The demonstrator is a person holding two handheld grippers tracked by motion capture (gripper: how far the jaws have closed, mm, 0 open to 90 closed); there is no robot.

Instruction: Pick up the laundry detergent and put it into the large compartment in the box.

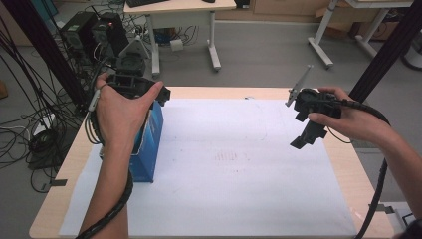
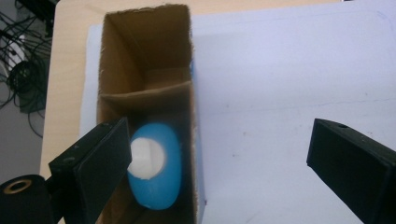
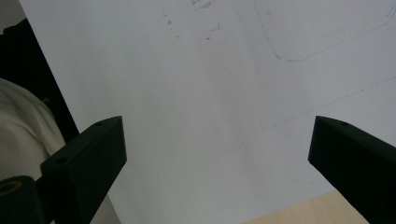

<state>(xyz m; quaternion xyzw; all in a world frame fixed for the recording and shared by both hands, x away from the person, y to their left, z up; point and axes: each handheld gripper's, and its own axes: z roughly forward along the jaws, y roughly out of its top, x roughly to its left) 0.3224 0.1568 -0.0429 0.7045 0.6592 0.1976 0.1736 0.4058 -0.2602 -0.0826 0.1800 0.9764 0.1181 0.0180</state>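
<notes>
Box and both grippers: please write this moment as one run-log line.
left gripper: open, above box | box: open, blue object inside | right gripper: open, over paper

Bare forearms; black blocky claw (image 1: 132, 87) and claw (image 1: 311, 119) trailing thick black cables

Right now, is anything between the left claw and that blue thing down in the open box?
Nothing visible blocks it. The box is open on top, and the blue object with a white cap lies bare inside, this side of a cardboard divider. The left claw hangs open above; one jaw overlaps the box's wall.
</notes>
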